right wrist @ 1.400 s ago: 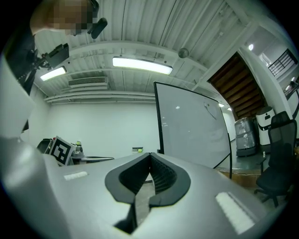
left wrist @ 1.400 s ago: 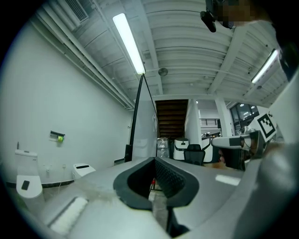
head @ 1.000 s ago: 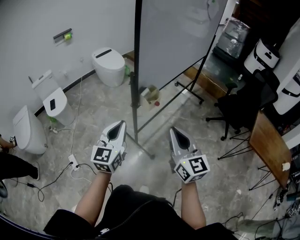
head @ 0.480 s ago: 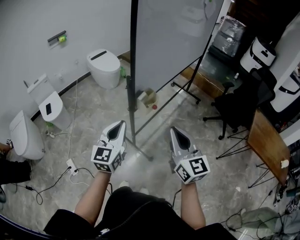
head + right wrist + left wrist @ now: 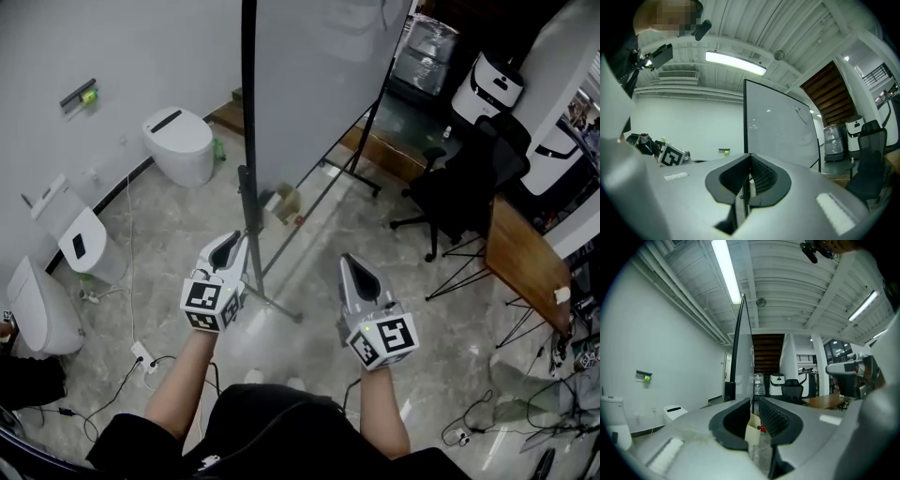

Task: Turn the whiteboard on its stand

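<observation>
The whiteboard stands upright on its black stand, its near edge frame running down to the post and floor foot. My left gripper is level, just left of the post and close to it. Its jaws have just been opening and stand slightly apart with nothing between them. In the left gripper view the board shows edge-on beyond the left gripper. My right gripper hangs right of the post, jaws shut and empty. The right gripper view shows the whiteboard ahead of the right gripper.
Three white toilets line the left wall. A cardboard box lies under the board. A black office chair and a wooden table stand to the right. Cables trail on the floor at left.
Both grippers have drawn nearer to the board's near edge. The left gripper now sits right beside the post, and its jaws have parted a little.
</observation>
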The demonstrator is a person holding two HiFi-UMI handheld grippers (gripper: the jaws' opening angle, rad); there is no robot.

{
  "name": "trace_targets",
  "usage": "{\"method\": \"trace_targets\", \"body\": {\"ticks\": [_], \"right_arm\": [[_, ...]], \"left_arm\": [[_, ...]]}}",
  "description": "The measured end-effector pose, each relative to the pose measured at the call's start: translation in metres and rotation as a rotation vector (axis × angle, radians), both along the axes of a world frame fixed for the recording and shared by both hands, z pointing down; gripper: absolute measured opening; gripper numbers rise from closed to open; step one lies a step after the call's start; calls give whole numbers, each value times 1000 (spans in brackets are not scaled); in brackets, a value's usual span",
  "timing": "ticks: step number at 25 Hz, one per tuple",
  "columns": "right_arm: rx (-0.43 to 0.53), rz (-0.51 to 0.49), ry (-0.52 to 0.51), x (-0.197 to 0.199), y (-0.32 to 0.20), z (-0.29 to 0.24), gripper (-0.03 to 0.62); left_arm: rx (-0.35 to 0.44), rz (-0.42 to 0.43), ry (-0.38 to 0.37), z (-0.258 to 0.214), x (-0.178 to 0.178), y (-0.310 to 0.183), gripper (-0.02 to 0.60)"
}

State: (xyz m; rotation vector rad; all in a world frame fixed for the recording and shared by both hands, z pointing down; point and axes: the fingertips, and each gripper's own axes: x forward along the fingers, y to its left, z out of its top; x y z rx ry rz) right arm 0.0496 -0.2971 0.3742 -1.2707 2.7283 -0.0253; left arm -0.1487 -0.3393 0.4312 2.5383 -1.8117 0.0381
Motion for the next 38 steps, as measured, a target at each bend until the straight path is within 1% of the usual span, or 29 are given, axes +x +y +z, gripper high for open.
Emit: {"method": "trace_targets", "body": {"ticks": [4,8,10,12,15,21,24,25,28,29,33,38], "right_arm": [[-3,40,13,-6,2,0,9],[-15,68,20,-13,3,4,9],[-19,84,21,-15,3,6,8],[-22,101,24,-15,3,8,9],[-31,130,30,-13,2,10,9],[-50,186,45,-5,7,16,9],[-54,215,49,3,11,16,9],[-54,226,48,6,12,16,9],[-55,254,47,15,15,17,9],[-55,262,48,17,15,17,9],[-55,287,46,24,17,16,9],[-49,294,45,27,24,10,9]], "left_arm": [[-15,25,-32,4,-9,-29,89],[-28,45,-70,12,-17,-65,135],[-38,43,-87,16,-22,-82,175],[-50,39,-101,21,-25,-98,230],[-62,40,-122,25,-26,-120,282],[-70,37,-143,31,-26,-158,293],[-82,26,-152,38,-28,-169,291],[-79,23,-147,38,-28,-171,285],[-62,23,-139,32,-25,-173,225],[-60,25,-139,32,-24,-174,216],[-74,34,-114,33,-23,-175,206],[-95,37,-83,30,-24,-173,199]]}}
